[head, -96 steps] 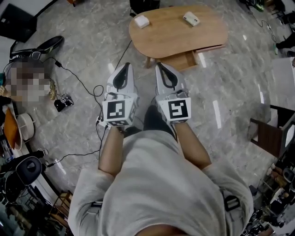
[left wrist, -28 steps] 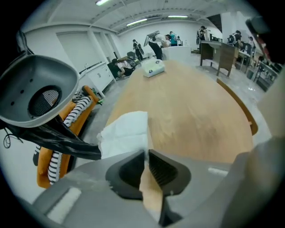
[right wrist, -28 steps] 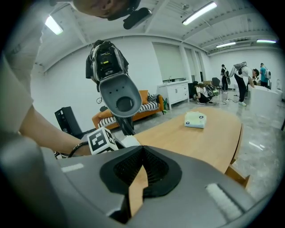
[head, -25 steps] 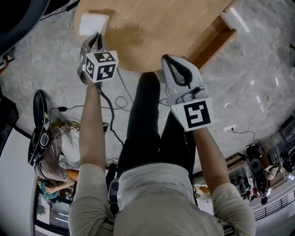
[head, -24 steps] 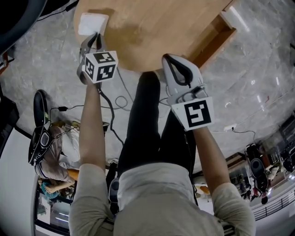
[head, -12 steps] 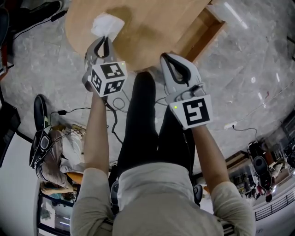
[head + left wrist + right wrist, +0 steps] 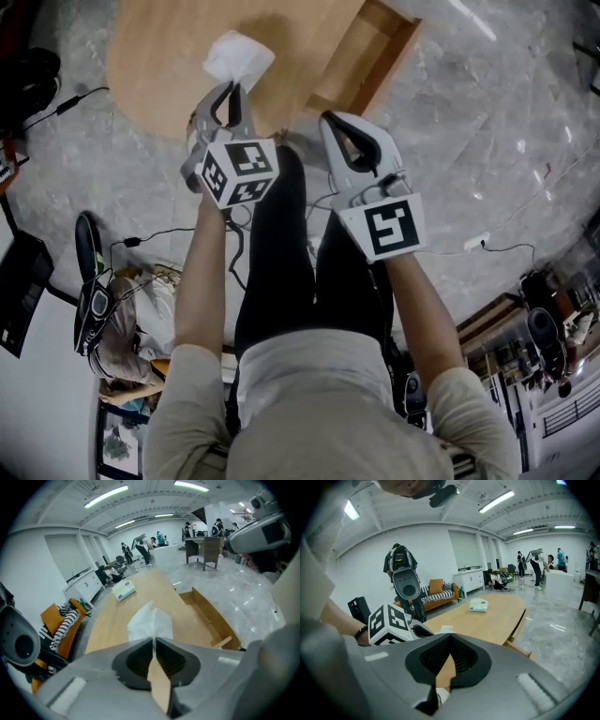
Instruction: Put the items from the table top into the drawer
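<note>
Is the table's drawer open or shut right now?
Open: the drawer juts out from the table edge, its bare wooden inside exposed in both the head view and the left gripper view.

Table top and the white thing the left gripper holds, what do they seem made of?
The table top looks like wood or veneer: matte light brown, faint grain. The white thing in the left gripper is soft, creased and folded, probably tissue or thin wrap; unclear which.

Tongs x2: left tongs (image 7: 229,90), right tongs (image 7: 329,121). Marker cubes x2: left cube (image 7: 242,172), right cube (image 7: 382,225). Wooden surface (image 7: 169,66) x1. Open drawer (image 7: 361,56) x1. White packs x2: soft pack (image 7: 238,58) in left tongs, far pack (image 7: 124,591) on surface.
</note>
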A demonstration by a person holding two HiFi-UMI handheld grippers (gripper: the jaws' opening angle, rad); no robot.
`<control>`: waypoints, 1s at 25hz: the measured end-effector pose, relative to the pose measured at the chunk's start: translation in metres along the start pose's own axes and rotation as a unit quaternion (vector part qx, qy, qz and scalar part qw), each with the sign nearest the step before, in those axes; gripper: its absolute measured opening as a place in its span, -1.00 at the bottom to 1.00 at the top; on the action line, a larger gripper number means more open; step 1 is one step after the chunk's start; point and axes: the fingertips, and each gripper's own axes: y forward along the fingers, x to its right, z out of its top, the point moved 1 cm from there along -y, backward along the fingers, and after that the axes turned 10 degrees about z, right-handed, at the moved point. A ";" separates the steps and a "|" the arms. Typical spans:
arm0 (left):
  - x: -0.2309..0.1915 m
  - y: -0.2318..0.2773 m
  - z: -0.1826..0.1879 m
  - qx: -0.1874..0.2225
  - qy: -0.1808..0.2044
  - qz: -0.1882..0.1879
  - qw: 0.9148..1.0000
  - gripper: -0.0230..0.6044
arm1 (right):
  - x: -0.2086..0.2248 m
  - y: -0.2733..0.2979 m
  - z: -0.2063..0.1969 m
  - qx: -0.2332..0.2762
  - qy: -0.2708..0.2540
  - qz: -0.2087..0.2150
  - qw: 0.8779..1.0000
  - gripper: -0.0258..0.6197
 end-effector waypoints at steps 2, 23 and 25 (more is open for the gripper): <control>0.017 -0.002 0.014 0.008 0.013 -0.009 1.000 -0.79 | 0.011 -0.013 -0.003 0.004 0.007 -0.011 1.000 -0.90; 0.147 -0.004 0.108 0.048 0.101 -0.068 0.991 -0.79 | 0.096 -0.109 -0.040 0.014 0.049 -0.075 0.996 -0.90; 0.159 0.002 0.114 0.046 0.100 -0.073 0.991 -0.79 | 0.102 -0.115 -0.045 0.009 0.050 -0.076 0.996 -0.90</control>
